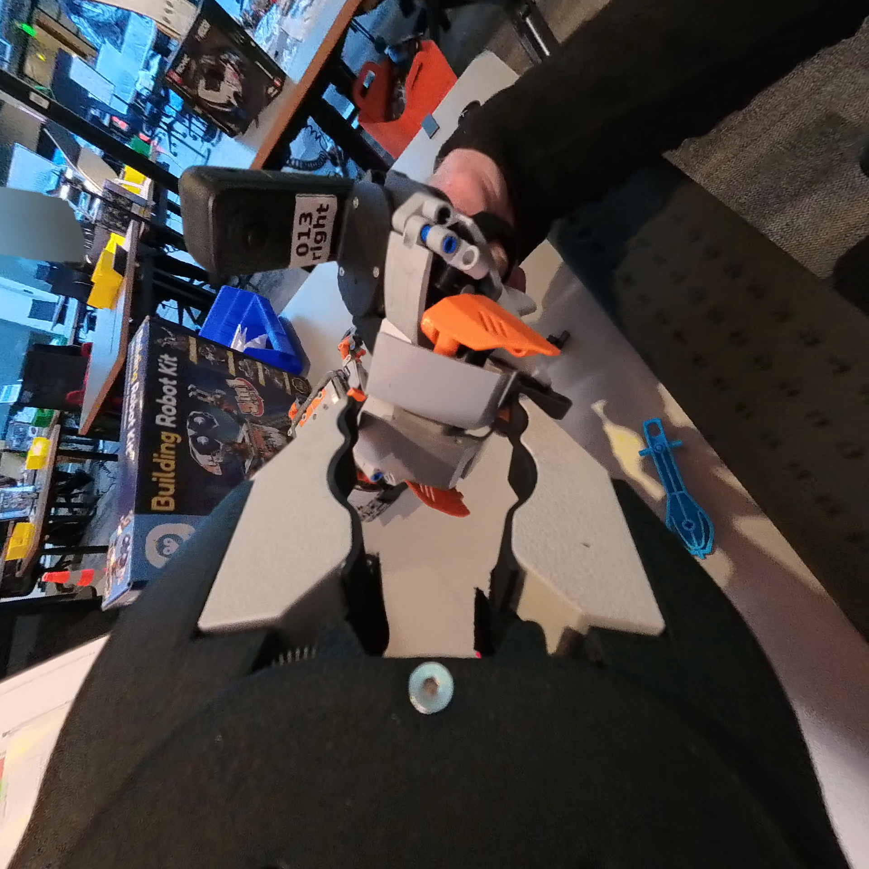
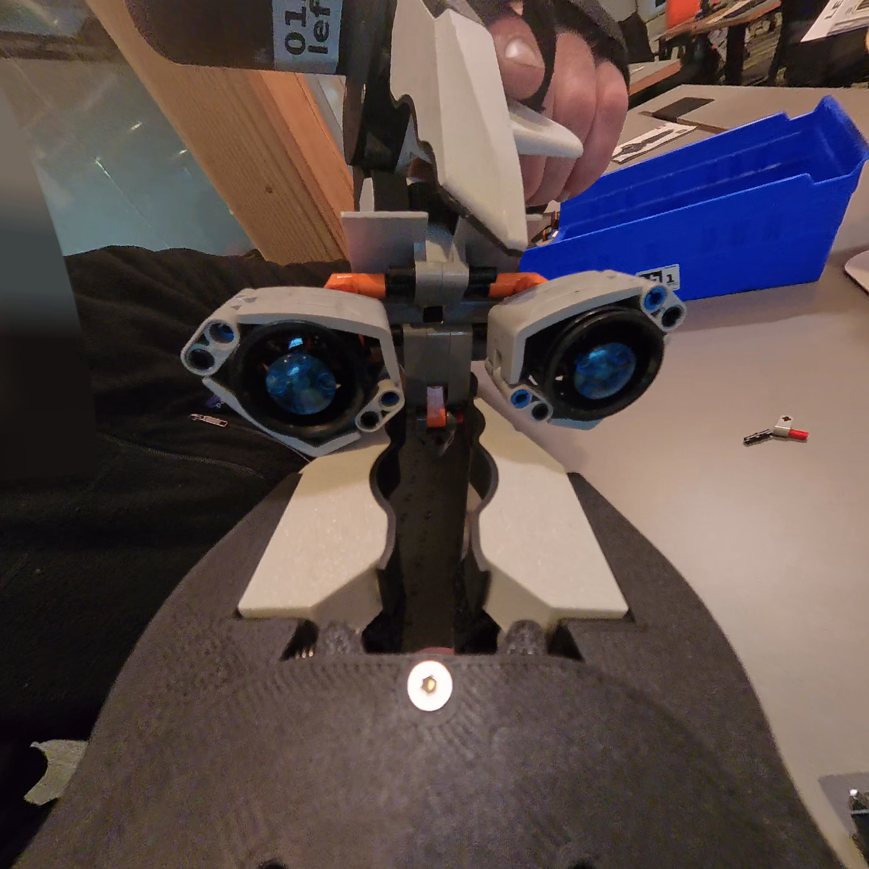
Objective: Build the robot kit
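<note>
Your left claw (image 1: 430,451) pinches the grey model (image 1: 423,395) at its lower block; your right claw (image 2: 430,451) clamps its black spine from the opposite end. It hangs braced between both, above the desk (image 2: 705,517). Blue bin (image 2: 705,211) beyond-right.

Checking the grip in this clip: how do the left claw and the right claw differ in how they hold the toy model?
The left claw spreads wide around a grey block of the toy model; the right claw closes narrowly on its black stem. Both grip the same model, from opposite ends.
</note>
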Demonstrator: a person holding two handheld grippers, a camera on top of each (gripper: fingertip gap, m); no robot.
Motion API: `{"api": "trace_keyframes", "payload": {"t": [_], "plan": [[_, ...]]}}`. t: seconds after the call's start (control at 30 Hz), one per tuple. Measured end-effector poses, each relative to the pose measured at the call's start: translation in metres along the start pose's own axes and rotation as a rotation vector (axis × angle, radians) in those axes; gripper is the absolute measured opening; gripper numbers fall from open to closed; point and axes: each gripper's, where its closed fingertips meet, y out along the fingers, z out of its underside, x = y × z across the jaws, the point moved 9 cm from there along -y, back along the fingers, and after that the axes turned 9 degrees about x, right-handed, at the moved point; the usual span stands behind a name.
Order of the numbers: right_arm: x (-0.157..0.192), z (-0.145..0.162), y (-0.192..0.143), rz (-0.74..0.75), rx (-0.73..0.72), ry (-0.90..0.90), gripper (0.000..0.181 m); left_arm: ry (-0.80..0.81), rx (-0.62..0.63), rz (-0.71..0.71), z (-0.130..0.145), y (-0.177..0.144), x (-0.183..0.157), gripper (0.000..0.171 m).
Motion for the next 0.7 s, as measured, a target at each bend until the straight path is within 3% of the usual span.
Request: {"api": "trace_keyframes", "payload": {"t": [0.27, 0.7], "plan": [[-0.005, -0.004, -0.017, 0.017, -0.032, 0.020, 0.024, -0.011, -0.012, -0.004, 0.000, 0.008, 0.014, 0.062], [-0.022, -0.017, -0.088, 0.185, -0.172, 0.040, 0.039, -0.020, -0.011, -0.062, -0.002, 0.035, 0.071, 0.061]]}}
